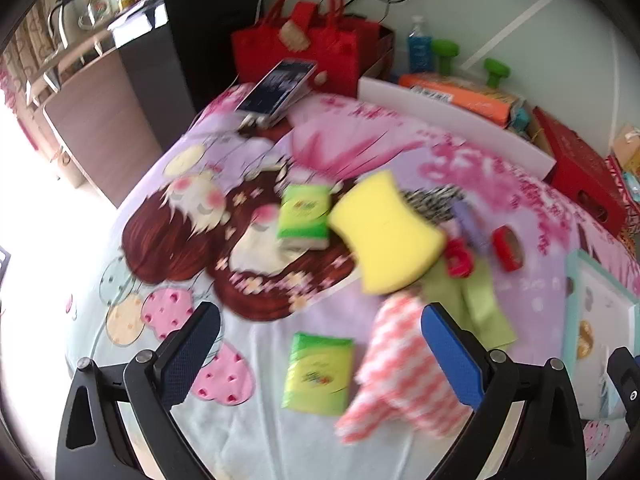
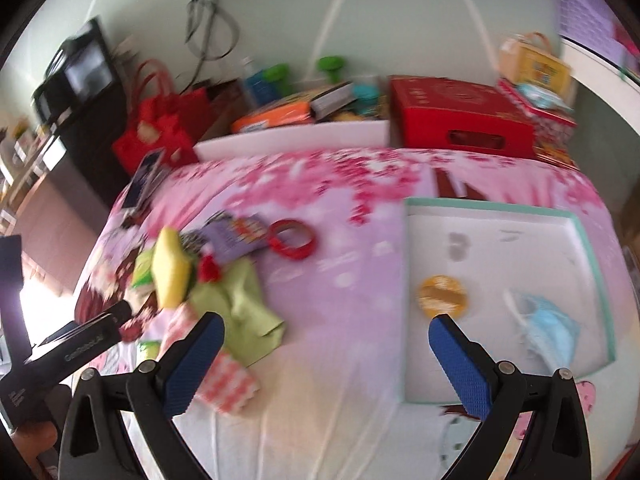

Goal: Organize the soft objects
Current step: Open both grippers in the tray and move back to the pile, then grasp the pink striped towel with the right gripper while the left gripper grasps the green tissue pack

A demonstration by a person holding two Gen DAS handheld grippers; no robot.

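On the pink bedspread lie a yellow sponge (image 1: 386, 234), two green tissue packs (image 1: 318, 372) (image 1: 304, 216), a pink checked cloth (image 1: 400, 368), a green cloth (image 1: 476, 304) and a red soft item (image 1: 458, 258). My left gripper (image 1: 320, 344) is open above the near tissue pack, holding nothing. My right gripper (image 2: 326, 344) is open and empty over the bedspread, between the pile and a white tray (image 2: 492, 224). The tray holds a blue face mask (image 2: 548, 330) and a round yellow pad (image 2: 442, 296). The sponge (image 2: 172, 272) and green cloth (image 2: 244, 312) show left in the right wrist view.
A red tape ring (image 2: 292, 240), a purple packet (image 2: 230, 236) and a zebra-striped item (image 1: 432, 202) lie by the pile. A phone on a stand (image 1: 276, 88) sits at the bed's far left. Red bag (image 1: 304, 40), red box (image 2: 460, 120) and shelf clutter line the wall.
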